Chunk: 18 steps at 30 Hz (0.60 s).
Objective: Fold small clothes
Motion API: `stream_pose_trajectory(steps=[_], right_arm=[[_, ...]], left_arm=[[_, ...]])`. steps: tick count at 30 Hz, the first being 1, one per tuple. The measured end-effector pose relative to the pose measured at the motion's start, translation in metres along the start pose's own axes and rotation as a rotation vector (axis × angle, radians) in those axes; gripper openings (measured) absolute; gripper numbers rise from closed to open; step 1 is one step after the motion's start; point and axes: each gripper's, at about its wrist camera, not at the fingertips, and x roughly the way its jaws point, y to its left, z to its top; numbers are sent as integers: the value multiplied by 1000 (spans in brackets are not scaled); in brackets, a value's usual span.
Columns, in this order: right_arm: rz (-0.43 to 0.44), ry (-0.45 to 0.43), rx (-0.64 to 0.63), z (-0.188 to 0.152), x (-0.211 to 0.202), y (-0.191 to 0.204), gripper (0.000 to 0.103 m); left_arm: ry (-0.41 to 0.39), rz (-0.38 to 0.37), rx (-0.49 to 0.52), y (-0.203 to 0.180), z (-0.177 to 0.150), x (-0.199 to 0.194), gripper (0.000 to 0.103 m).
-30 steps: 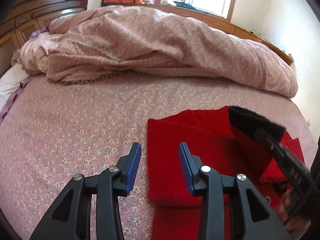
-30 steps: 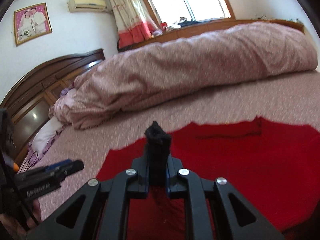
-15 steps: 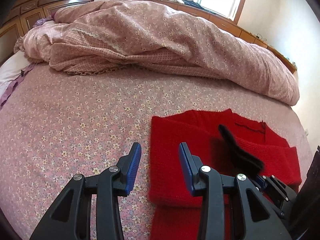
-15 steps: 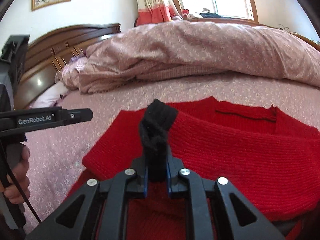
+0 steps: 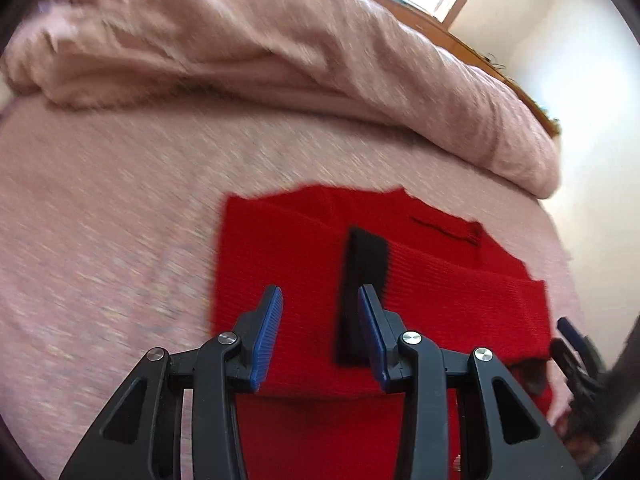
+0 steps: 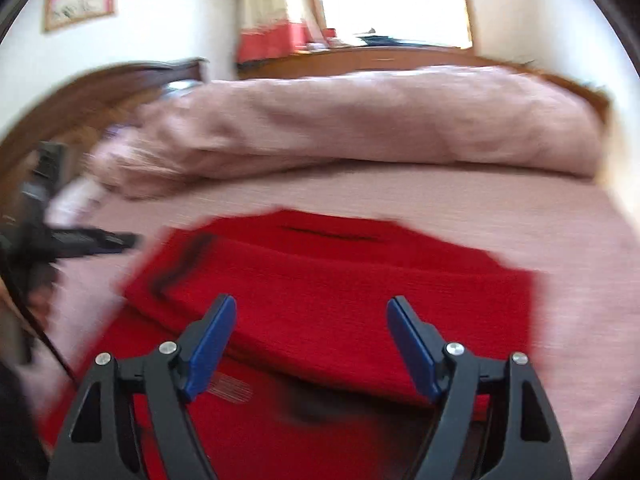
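A red knitted sweater (image 5: 288,264) lies on the pink floral bedsheet (image 5: 104,216), with a sleeve folded across its body. The sleeve's black cuff (image 5: 362,280) rests flat on the red knit. My left gripper (image 5: 320,308) is open and empty, hovering over the sweater's left part, the cuff just beyond its right finger. My right gripper (image 6: 310,320) is open wide and empty above the sweater (image 6: 360,272) near its front fold. The cuff (image 6: 180,264) shows as a dark blurred streak at the sweater's left. Both views are motion-blurred.
A rumpled pink duvet (image 5: 280,60) is piled along the far side of the bed. A wooden headboard (image 6: 100,96) stands at the left, a window (image 6: 392,0) and wooden ledge behind. The left gripper (image 6: 80,240) reaches in from the left edge of the right wrist view.
My right gripper has let go of the black cuff and opened wide; the sleeve now lies across the sweater. Both grippers have shifted, the left moving over the sweater.
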Motion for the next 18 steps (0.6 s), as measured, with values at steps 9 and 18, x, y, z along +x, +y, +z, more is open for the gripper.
stream_pose_trajectory(steps=[9, 18], right_arm=[[-101, 107, 229, -31, -10, -97, 77], [-14, 124, 473, -52, 3, -132, 19]], left_arm=[[34, -22, 10, -15, -19, 45, 23], [-57, -116, 14, -24, -20, 3, 3]])
